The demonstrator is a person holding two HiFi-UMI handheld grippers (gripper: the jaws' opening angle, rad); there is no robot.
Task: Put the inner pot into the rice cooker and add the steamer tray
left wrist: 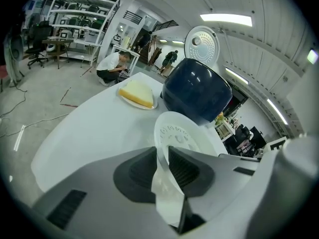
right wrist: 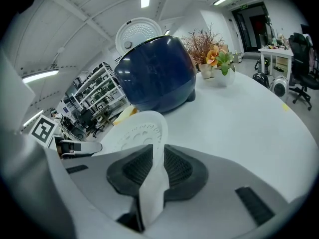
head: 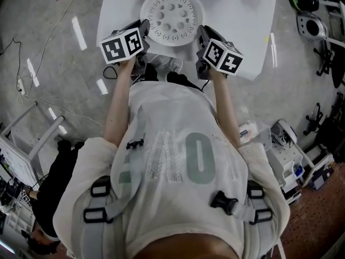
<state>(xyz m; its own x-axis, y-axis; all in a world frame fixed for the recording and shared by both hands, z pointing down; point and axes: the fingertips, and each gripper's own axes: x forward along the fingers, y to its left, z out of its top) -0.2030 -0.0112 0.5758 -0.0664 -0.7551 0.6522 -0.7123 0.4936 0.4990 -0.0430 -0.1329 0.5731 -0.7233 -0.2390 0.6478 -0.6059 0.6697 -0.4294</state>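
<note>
i had the white round perforated plastic steamer tray (head: 172, 15) pinched by its thin rim on both sides, at the near end of the white round-edged table (head: 245, 31). the left gripper (left wrist: 162, 156) was nearly closed, its ribbed pads squeezing the rim, and the right gripper (right wrist: 158, 156) was the same on the opposite edge. i couldn't tell whether the tray sat on the table or hung just clear of it. the dark blue glossy rice cooker (right wrist: 157, 76) stood beyond the tray, with its white round lid (left wrist: 202, 44) tipped up. its mouth faced away from me, so i couldn't see whether the inner pot was in.

my worry was that narrow bite. both grips sat on the rim nearest me, so if one hand led the other the tray could twist, droop at its far edge and slip out. coming in low, it could catch the cooker's front wall, and it could seat crooked. dropping it in without the pot in place would spoil the order.

as for writing, i saw no brand on the cooker. the cubes carried only black-and-white square markers. the person's pale shirt bore large grey-green print, of which i read only an "o".
</note>
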